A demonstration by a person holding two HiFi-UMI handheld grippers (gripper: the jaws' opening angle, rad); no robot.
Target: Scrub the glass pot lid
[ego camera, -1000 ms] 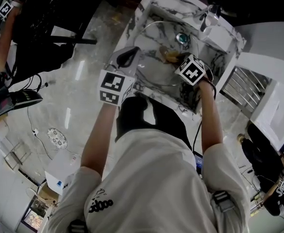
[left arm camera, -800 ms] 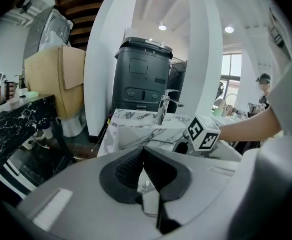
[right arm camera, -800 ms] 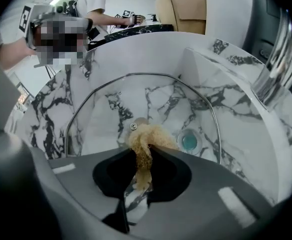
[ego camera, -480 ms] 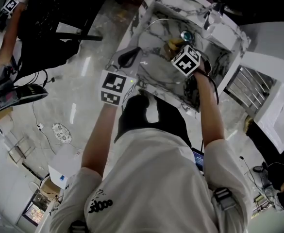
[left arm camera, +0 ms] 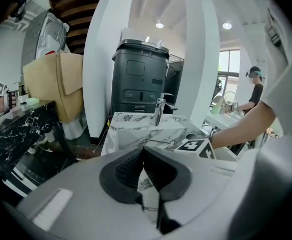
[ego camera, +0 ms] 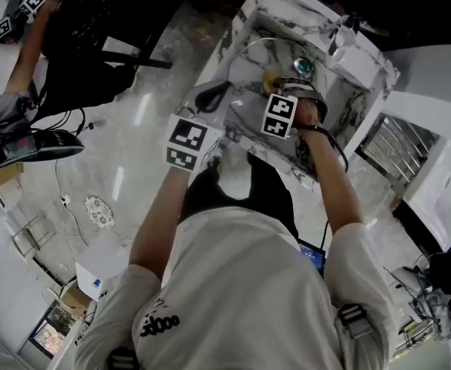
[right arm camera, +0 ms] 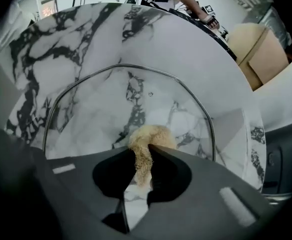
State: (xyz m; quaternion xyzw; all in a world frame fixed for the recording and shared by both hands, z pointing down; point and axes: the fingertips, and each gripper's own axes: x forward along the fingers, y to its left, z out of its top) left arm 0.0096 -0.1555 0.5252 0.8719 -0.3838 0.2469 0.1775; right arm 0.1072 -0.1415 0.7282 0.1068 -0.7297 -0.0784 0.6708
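Marble sink [right arm camera: 86,39], lid [right arm camera: 111,109] before hand-held gripper [right arm camera: 146,156]

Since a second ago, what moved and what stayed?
The right hand-held gripper, shut on the tan scrubber, slid leftward across the glass pot lid, away from the drain. Nothing was taken or let go. The left hand-held gripper still clamps the lid's edge; the lid stays in the sink.

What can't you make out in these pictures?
Lid: in the right gripper view, its near edge is hidden behind the right gripper.
Scrubber: in the same view, its lower end is buried between the jaws.
Sink: in the head view, it is small and partly covered by the right gripper.
Left gripper: in its own view, its body blocks most of the lid.
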